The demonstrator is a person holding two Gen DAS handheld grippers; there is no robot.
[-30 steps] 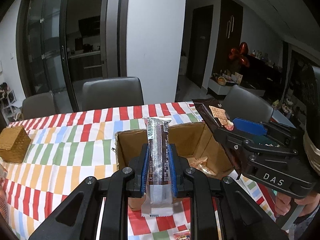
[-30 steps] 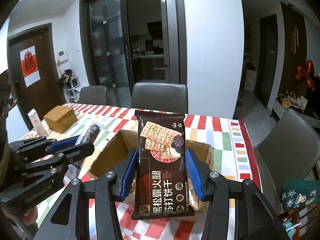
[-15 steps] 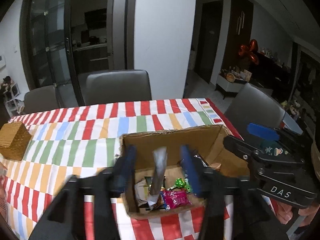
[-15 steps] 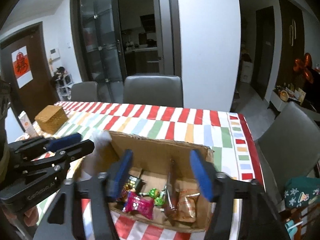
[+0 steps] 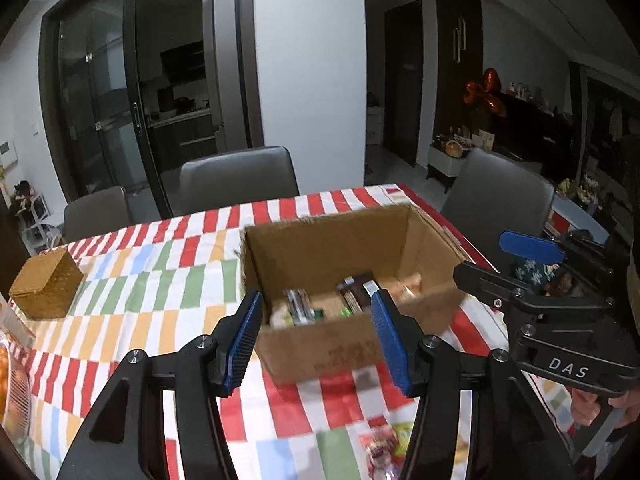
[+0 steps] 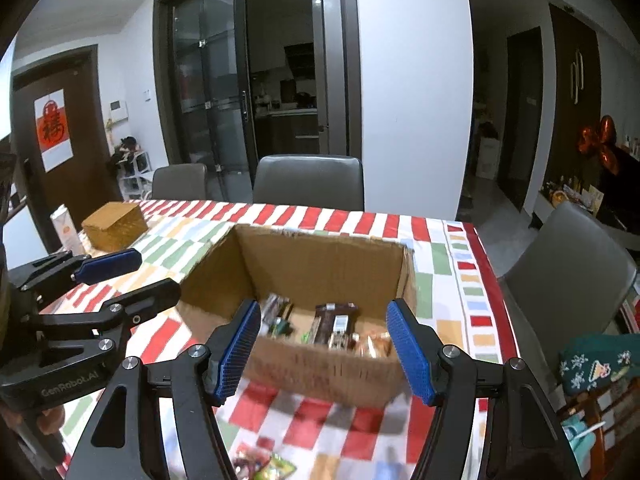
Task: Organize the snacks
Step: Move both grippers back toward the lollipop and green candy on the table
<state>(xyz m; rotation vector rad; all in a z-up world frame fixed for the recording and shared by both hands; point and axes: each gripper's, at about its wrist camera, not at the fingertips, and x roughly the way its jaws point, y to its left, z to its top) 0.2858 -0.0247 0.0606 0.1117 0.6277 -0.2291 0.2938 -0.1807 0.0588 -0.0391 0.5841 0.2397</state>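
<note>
Both the left gripper (image 5: pixel 316 336) and the right gripper (image 6: pixel 324 352) have just opened their jaws wide with nothing between them, several snacks (image 6: pixel 334 326) lie in the cardboard box (image 5: pixel 352 244), and more candy packets (image 5: pixel 380 446) wait on the tabletop (image 5: pixel 152 280).

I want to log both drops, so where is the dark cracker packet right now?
In the right wrist view the dark cracker packet lies inside the cardboard box, near its front wall, between a green-wrapped snack on its left and an orange-brown packet on its right.
</note>
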